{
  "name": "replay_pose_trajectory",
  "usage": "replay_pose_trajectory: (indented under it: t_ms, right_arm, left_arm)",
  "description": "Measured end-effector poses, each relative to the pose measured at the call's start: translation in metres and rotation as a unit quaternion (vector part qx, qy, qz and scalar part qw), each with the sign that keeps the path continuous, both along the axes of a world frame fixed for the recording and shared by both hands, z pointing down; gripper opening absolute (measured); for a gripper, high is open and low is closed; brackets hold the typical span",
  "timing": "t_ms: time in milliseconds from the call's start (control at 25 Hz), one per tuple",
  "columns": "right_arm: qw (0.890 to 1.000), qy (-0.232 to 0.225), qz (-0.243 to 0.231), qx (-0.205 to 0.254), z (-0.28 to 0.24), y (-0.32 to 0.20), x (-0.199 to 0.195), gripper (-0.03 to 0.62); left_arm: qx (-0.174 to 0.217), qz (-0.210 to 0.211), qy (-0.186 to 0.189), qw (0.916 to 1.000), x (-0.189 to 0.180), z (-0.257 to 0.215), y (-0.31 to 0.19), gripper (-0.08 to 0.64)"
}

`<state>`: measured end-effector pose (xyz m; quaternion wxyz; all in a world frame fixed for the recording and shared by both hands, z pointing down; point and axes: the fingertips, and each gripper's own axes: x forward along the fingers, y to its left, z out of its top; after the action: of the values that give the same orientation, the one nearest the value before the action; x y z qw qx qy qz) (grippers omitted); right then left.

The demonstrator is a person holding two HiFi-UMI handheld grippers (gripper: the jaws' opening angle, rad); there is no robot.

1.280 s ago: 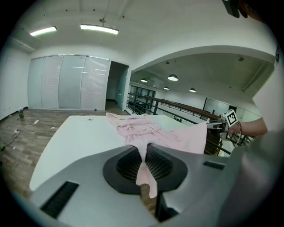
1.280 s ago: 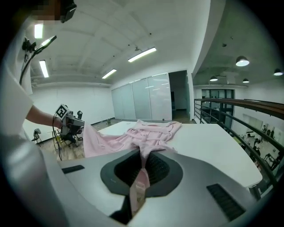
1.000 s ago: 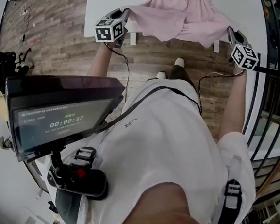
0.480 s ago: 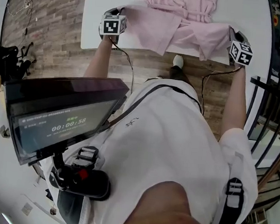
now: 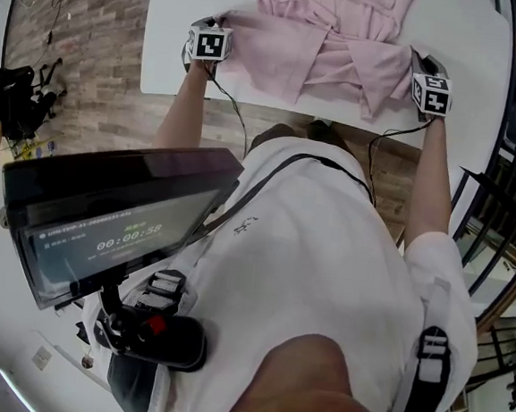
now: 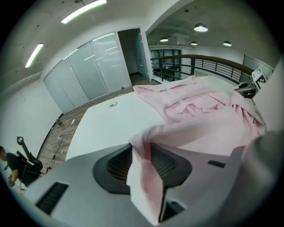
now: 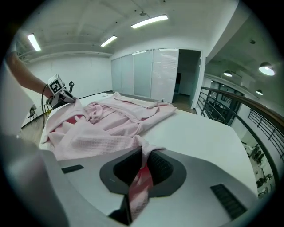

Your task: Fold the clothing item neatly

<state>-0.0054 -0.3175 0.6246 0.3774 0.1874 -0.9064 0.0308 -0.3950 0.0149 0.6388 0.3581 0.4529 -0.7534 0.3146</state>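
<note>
The left tongs have just been opening. A corner of the pink garment lies slack between their jaws, not pinched. The garment is spread on the white desk near its front edge, its lower part doubled into a loose fold. The right tongs are clamped tight on the other corner. The fold looks about ready to set down. Lay the right corner level with the left and smooth out the wrinkles before letting go. Draw the left tongs straight back so the freed corner isn't dragged.
</note>
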Motion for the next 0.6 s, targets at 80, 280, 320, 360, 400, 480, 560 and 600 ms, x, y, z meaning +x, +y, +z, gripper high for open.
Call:
replay_pose_trajectory:
  t_ms: [80,280,320,360,400,480,560,600]
  right_arm:
    - [1.0,0.001,-0.023,-0.013,-0.01,0.004,-0.001,0.06]
    - [0.998,0.016,-0.046,-0.039,0.004,0.02,0.02,0.267]
    - [0.998,0.017,-0.044,-0.035,0.002,0.019,0.025,0.268]
    - [0.999,0.015,-0.04,-0.031,-0.004,0.02,0.028,0.268]
    - [0.999,0.011,-0.037,-0.029,-0.011,0.022,0.03,0.268]
    - [0.999,0.005,-0.037,-0.028,-0.022,0.034,0.026,0.268]
    - [0.999,-0.001,-0.048,-0.025,-0.032,0.054,0.007,0.268]
    - [0.998,-0.004,-0.057,-0.024,-0.035,0.066,-0.004,0.268]
  left_arm:
    - [0.007,-0.003,0.001,1.0,0.002,-0.011,0.0,0.198]
    - [0.017,0.002,-0.001,0.9999,0.009,-0.013,0.019,0.282]
    - [0.027,0.008,-0.001,0.9996,0.012,-0.019,0.019,0.288]
    - [0.037,0.017,0.0,0.9992,0.016,-0.027,0.018,0.293]
    - [0.046,0.031,0.001,0.9985,0.022,-0.034,0.017,0.293]
    - [0.052,0.067,0.003,0.9964,0.033,-0.042,0.015,0.293]
    - [0.053,0.11,0.004,0.9925,0.038,-0.045,0.013,0.293]
    - [0.054,0.13,0.004,0.9899,0.042,-0.046,0.011,0.293]
